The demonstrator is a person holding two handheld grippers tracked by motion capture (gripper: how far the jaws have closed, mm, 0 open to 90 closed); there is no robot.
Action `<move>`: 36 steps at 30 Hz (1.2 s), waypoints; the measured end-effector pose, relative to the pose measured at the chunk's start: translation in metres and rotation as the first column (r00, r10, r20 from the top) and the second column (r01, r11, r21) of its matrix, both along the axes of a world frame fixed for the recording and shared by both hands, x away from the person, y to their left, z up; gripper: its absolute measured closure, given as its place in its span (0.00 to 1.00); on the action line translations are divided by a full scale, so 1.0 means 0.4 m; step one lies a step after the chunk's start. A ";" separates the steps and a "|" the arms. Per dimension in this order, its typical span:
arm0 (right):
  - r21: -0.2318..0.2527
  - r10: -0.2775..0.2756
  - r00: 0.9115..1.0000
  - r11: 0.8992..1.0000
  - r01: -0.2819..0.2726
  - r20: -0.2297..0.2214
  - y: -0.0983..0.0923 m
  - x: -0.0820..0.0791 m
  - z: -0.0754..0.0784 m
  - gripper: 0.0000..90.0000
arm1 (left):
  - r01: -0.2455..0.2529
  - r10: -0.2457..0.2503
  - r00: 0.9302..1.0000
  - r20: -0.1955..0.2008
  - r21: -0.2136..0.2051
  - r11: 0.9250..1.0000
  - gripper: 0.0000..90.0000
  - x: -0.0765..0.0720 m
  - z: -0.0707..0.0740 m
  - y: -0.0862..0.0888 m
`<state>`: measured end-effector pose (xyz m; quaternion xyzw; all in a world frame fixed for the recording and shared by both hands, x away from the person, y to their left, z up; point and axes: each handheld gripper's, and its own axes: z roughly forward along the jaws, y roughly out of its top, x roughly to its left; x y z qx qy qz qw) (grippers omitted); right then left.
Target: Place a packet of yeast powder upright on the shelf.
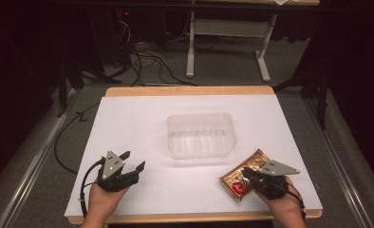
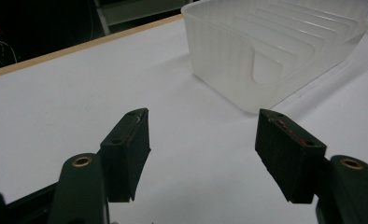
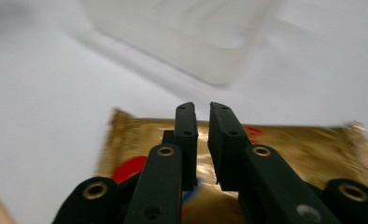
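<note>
Left of the clear plastic tub, the left gripper rests on the table, jaws wide apart and empty; right of the tub and nearer the person lies the gold foil packet — probably light, crinkly, slippery. The right gripper hovers over it, jaws nearly together, a narrow gap, nothing clamped; a crimped edge seems the safest hold.

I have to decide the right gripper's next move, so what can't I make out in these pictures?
- Packet: high view, near end hidden under the right gripper; print too small to read.
- Right gripper view: blurred, jaws cover the packet's middle; whether the pads pinch it is unclear.
- Tub: left gripper view, far side cut by the top edge.
- Left gripper: open, nothing between its jaws.
</note>
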<state>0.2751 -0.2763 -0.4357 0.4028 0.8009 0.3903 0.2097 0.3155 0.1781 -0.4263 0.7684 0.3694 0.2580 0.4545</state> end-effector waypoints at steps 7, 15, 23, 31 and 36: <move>-0.027 0.101 0.994 0.994 -0.102 -0.033 0.099 0.010 -0.022 0.82 | -0.003 0.003 1.000 -0.001 -0.002 1.000 0.40 -0.001 0.000 0.004; -0.093 0.129 0.991 0.987 -0.132 -0.040 0.152 0.029 -0.039 0.79 | -0.010 0.010 1.000 0.001 0.000 1.000 0.40 -0.007 0.001 0.010; -0.192 0.128 0.990 0.972 -0.136 -0.054 0.181 0.042 -0.057 1.00 | -0.020 0.020 1.000 -0.002 -0.002 1.000 0.40 -0.013 0.001 0.020; -0.143 0.089 0.996 0.986 -0.091 -0.018 0.185 0.099 -0.042 1.00 | -0.037 0.037 0.999 -0.002 -0.003 0.999 0.40 -0.023 0.001 0.032; -0.132 0.074 0.997 0.988 -0.074 -0.001 0.205 0.137 -0.042 1.00 | -0.042 0.042 0.999 -0.001 -0.006 0.999 0.40 -0.026 0.001 0.036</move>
